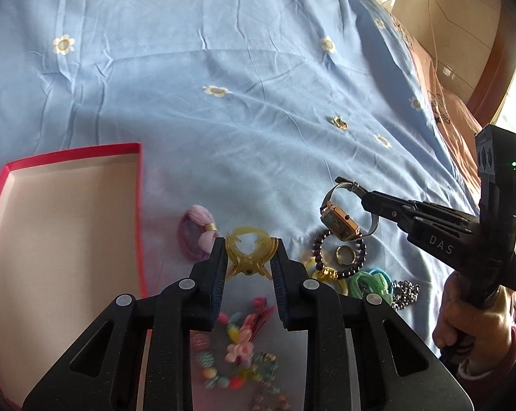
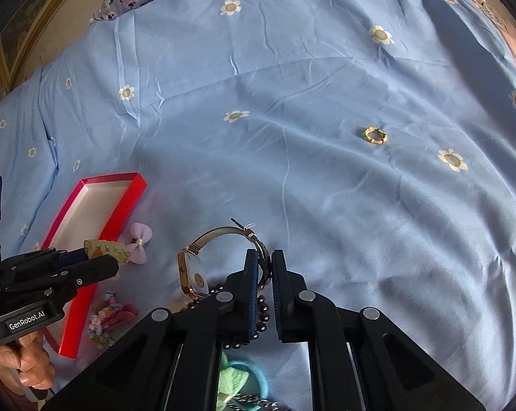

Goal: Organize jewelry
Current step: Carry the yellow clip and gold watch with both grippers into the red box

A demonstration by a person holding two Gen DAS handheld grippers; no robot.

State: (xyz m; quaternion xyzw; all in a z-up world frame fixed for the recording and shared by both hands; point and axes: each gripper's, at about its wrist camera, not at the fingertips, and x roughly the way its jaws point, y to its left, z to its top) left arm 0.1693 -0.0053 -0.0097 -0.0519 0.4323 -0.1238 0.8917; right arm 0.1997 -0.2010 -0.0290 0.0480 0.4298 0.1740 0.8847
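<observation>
My left gripper is shut on a yellow claw hair clip, held above the bed just right of the open red box. It also shows in the right wrist view with the clip. My right gripper is shut on the band of a gold square-faced watch, lifted over the jewelry pile. In the left wrist view the watch hangs from the right gripper.
On the blue flowered sheet lie a pink hair tie, a dark bead bracelet, a gold ring, green ties, a chain and colourful clips. A small ring lies farther off.
</observation>
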